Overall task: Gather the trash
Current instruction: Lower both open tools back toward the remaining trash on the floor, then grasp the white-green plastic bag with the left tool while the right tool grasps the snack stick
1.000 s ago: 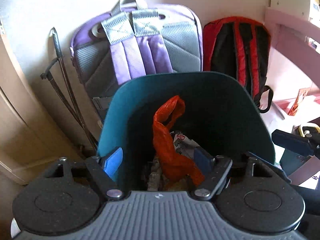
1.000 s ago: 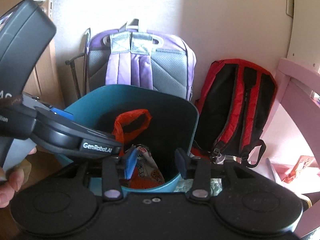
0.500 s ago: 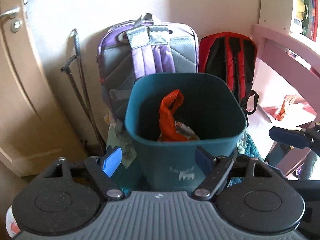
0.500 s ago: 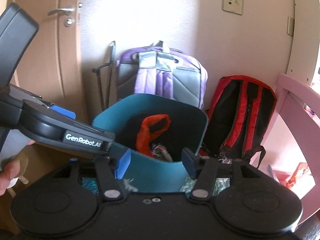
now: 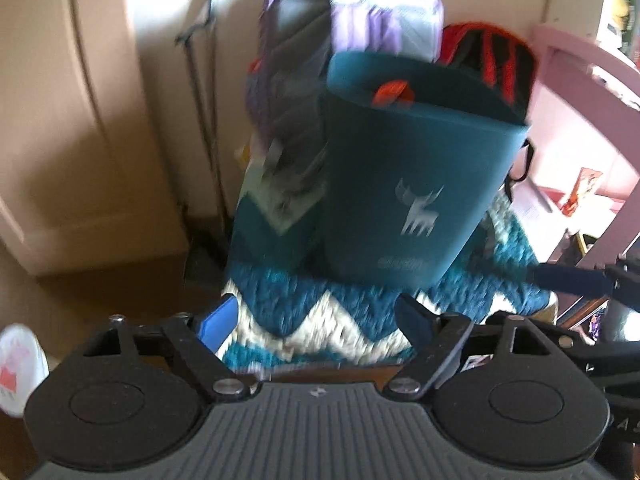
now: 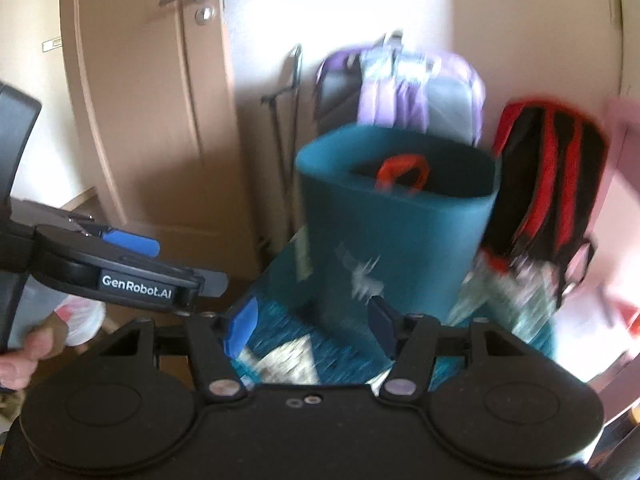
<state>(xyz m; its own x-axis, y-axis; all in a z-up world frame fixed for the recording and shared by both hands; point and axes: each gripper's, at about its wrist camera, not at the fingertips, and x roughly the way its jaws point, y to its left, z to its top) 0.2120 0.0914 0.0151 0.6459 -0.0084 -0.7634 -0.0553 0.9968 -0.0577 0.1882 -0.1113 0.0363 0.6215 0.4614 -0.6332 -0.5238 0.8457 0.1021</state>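
Observation:
A teal bin with a white deer mark stands on the rug, and an orange bag pokes above its rim. In the right wrist view the bin and the orange bag show again, blurred. My left gripper hangs over the rug short of the bin, its jaws opening with nothing between them. My right gripper is also short of the bin, jaws opening and empty. A blue pad of the left gripper shows at the left, held by a hand.
A purple backpack and a red-black backpack lean on the wall behind the bin. A teal-and-white zigzag rug lies under it. A door is at left, pink furniture at right, a white plastic bag on the floor.
Both grippers have drawn back from above the bin and sunk, so its outer wall and the rug now show. Both pairs of jaws stand wider.

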